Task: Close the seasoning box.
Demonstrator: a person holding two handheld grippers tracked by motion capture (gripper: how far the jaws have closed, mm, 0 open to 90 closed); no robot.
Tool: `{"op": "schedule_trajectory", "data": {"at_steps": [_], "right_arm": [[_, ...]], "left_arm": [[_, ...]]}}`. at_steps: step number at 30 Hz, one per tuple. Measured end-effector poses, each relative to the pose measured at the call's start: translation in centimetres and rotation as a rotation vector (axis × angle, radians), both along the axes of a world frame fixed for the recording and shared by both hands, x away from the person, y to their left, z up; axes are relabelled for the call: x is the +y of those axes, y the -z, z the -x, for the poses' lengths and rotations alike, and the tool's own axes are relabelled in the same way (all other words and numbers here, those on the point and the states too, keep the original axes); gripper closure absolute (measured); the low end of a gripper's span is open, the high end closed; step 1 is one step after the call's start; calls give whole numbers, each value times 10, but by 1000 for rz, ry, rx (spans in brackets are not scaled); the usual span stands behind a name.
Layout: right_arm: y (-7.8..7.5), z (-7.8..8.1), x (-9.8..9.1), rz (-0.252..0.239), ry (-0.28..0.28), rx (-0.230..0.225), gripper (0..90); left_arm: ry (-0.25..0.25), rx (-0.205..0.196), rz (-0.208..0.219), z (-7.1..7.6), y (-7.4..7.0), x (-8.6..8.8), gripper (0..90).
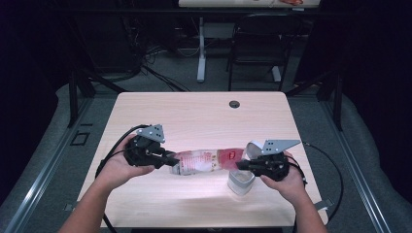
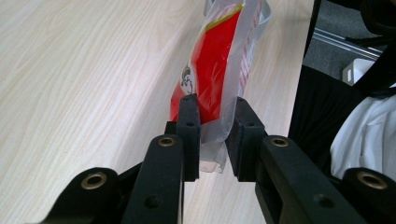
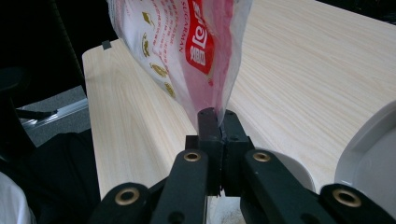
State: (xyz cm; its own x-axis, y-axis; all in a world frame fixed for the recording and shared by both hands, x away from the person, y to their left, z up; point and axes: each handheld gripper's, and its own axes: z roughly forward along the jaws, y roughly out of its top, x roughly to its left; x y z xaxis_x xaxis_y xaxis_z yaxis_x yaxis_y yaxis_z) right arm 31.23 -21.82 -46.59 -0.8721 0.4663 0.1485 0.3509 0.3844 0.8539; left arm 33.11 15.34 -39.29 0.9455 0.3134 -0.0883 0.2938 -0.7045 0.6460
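Note:
A red and white printed plastic bag (image 1: 209, 161) is stretched level between my two grippers, just above the wooden table (image 1: 194, 111). My left gripper (image 1: 174, 160) is shut on the bag's left end. In the left gripper view the bag (image 2: 215, 60) fills the gap between the jaws of the left gripper (image 2: 215, 116), and both pads press on it. My right gripper (image 1: 240, 165) is shut on the right end. The right gripper view shows the right gripper (image 3: 218, 116) with jaws tight together on the thin edge of the bag (image 3: 187, 46).
A white container (image 1: 241, 182) stands on the table under the right gripper, with its open lid (image 1: 252, 148) behind. Its pale rim (image 3: 369, 154) is at the right of the right gripper view. A cable hole (image 1: 234, 104) lies near the far edge. A chair (image 1: 260, 39) stands beyond.

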Motion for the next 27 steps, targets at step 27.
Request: {"op": "schedule_trajectory", "data": {"at_steps": [27], "right_arm": [[-1, 1, -7, -13, 9, 5, 859]], "left_arm": [[34, -7, -77, -7, -18, -13, 774]]}}
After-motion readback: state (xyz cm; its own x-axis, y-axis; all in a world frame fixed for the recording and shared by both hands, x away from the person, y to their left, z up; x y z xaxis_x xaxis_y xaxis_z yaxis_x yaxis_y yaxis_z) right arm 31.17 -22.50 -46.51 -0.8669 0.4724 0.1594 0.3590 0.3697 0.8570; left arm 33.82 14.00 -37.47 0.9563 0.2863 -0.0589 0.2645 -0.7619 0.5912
